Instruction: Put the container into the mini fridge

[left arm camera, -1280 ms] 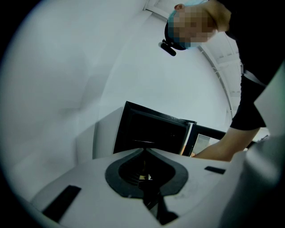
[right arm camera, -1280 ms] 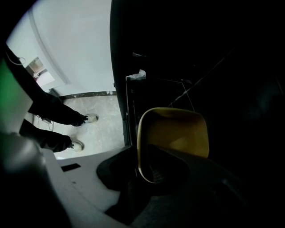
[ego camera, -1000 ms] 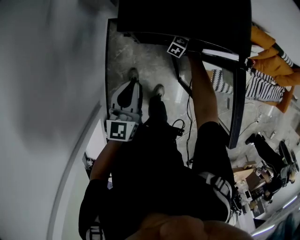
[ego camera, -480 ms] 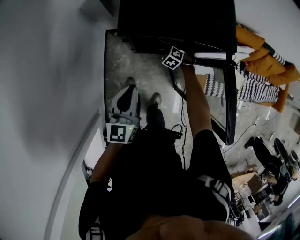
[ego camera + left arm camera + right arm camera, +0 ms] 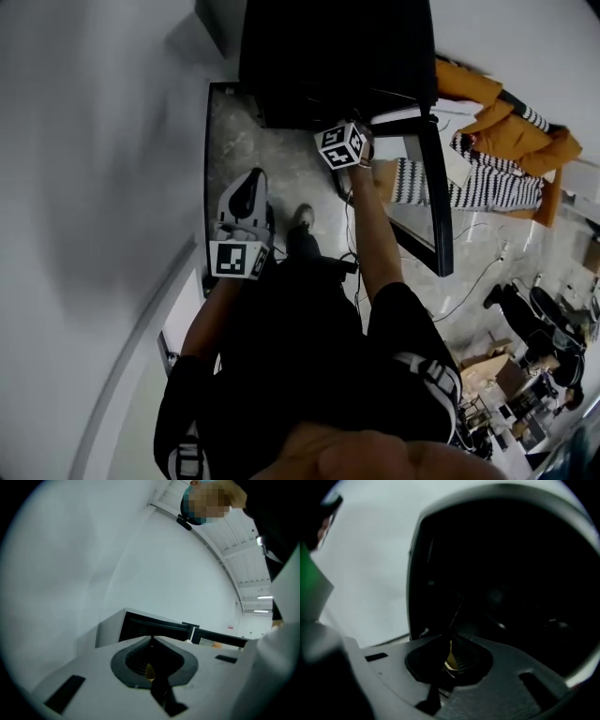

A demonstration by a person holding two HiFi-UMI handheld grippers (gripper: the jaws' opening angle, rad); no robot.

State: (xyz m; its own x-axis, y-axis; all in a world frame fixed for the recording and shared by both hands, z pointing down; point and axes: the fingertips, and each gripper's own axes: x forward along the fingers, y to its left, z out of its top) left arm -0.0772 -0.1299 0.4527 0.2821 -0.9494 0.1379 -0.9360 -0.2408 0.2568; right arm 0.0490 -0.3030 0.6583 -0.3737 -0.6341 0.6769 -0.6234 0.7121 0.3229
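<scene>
The black mini fridge (image 5: 328, 47) stands on the marble floor with its door (image 5: 433, 206) swung open to the right. My right gripper (image 5: 354, 142) hovers at the fridge's open front, jaws shut with nothing between them. In the right gripper view, the right gripper (image 5: 452, 631) faces the dark fridge interior (image 5: 511, 573). I cannot make out a container in there. My left gripper (image 5: 249, 180) is held close to my body, left of the fridge, shut and empty. In the left gripper view, the left gripper (image 5: 151, 638) points toward the fridge (image 5: 140, 626) beside the white wall.
A white wall (image 5: 94, 187) runs along the left. An orange jacket (image 5: 511, 131) and a striped cloth (image 5: 497, 183) lie right of the door. Black cables (image 5: 361, 262) trail on the floor near my feet. Cardboard boxes (image 5: 487, 370) sit at lower right.
My right gripper has drawn back from the fridge's front, down and to the left. The door's free edge has shifted left in the view. The left gripper has risen slightly.
</scene>
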